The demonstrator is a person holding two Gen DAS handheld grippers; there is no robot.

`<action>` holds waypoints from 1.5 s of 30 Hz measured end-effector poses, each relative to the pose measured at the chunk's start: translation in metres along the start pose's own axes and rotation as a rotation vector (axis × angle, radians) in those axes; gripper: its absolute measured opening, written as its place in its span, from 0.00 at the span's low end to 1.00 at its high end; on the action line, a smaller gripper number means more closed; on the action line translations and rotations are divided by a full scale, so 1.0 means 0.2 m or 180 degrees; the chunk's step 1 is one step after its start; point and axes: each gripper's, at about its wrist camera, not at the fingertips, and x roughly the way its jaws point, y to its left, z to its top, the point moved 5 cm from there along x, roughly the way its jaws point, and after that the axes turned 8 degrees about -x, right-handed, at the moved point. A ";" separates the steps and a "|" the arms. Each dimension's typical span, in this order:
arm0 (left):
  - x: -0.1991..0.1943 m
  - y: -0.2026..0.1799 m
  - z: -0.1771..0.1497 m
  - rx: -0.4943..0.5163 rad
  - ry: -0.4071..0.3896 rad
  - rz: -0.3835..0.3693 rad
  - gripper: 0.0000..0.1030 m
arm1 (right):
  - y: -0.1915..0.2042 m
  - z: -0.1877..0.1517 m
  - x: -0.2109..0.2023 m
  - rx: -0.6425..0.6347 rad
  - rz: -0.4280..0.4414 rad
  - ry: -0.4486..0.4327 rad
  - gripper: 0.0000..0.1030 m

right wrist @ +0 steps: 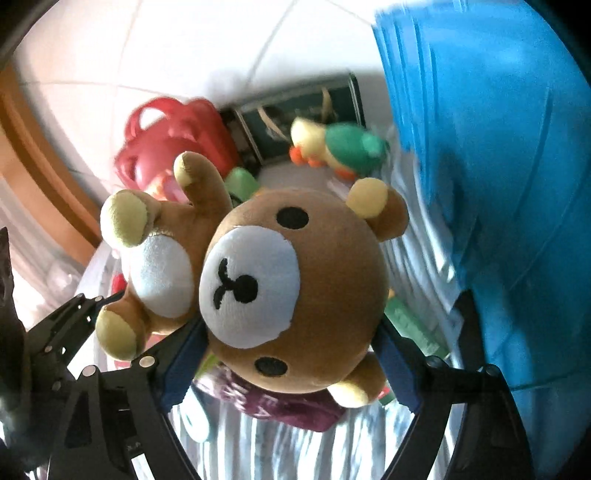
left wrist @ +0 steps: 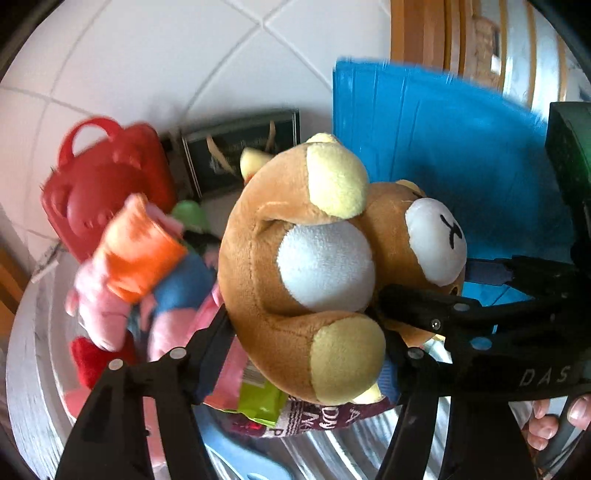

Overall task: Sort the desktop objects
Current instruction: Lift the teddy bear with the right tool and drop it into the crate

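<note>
We hold the teddy bear (left wrist: pixel 295 258) between both tools — left hand-held gripper (left wrist: pixel 306 332) pinching its body, right hand-held gripper (right wrist: pixel 291 354) pinching its head — soft, light, squashy.

White tiled floor (left wrist: pixel 166 55), diagonal grout lines; wooden furniture (left wrist: pixel 424 33) at edge; bright daylight.

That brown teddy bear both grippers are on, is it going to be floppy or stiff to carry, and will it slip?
The bear looks soft and probably light: plush fabric, and its body bulges around the left hand-held gripper. Expect some flop; its limbs splay loosely. Slipping seems unlikely, since the right hand-held gripper brackets the head with padded fingers against fuzzy fabric.
</note>
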 end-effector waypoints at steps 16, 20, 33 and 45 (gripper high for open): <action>-0.61 -0.34 0.41 0.0287 -0.0927 -0.0370 0.65 | 0.04 0.27 -0.84 -0.0127 -0.0413 -0.0889 0.84; -0.71 -0.58 0.51 0.0341 -0.1069 -0.0478 0.65 | -0.11 0.31 -1.09 -0.0118 -0.0554 -0.1063 0.84; -0.56 -1.51 0.64 0.0352 -0.0862 -0.0671 0.65 | -0.97 0.25 -1.50 -0.0113 -0.0787 -0.1012 0.84; -0.32 -1.87 0.59 0.0339 -0.0388 -0.0443 0.65 | -1.54 0.10 -1.46 0.0059 -0.0453 -0.0709 0.84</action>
